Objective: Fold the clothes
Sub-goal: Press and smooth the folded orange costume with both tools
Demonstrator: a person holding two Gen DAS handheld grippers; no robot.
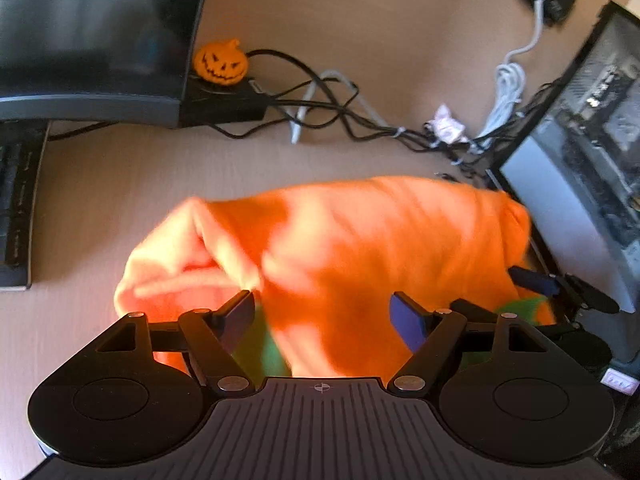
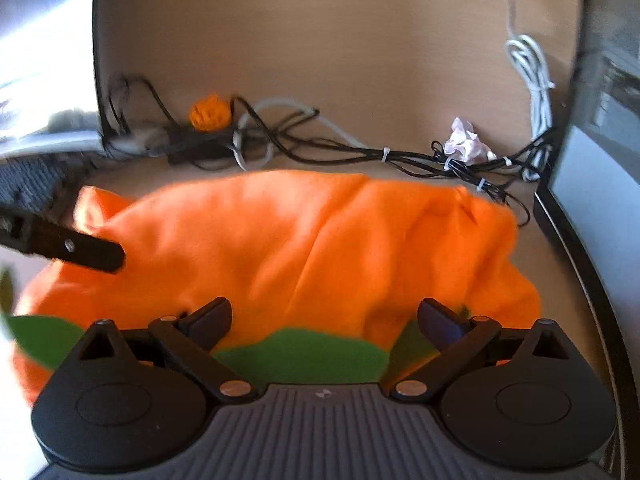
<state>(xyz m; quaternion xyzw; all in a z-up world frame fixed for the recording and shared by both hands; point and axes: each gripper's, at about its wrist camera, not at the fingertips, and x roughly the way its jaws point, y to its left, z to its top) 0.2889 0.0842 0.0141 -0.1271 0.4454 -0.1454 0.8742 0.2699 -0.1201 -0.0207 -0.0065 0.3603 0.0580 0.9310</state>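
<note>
I count one orange garment with green patches, lying bunched on the wooden surface, and I take it as my landmark. My left gripper hangs over its near edge with jaws spread wide, cloth showing between them but neither pad pressing on it. My right gripper stands over the garment's near edge too, jaws very wide and gripping nothing, a green patch below them. Beyond the garment's far side I see one pumpkin figure, one tangle of black cables, one crumpled paper ball and one coiled white cord. Left of the garment sits one dark monitor; right of it stands one computer case.
</note>
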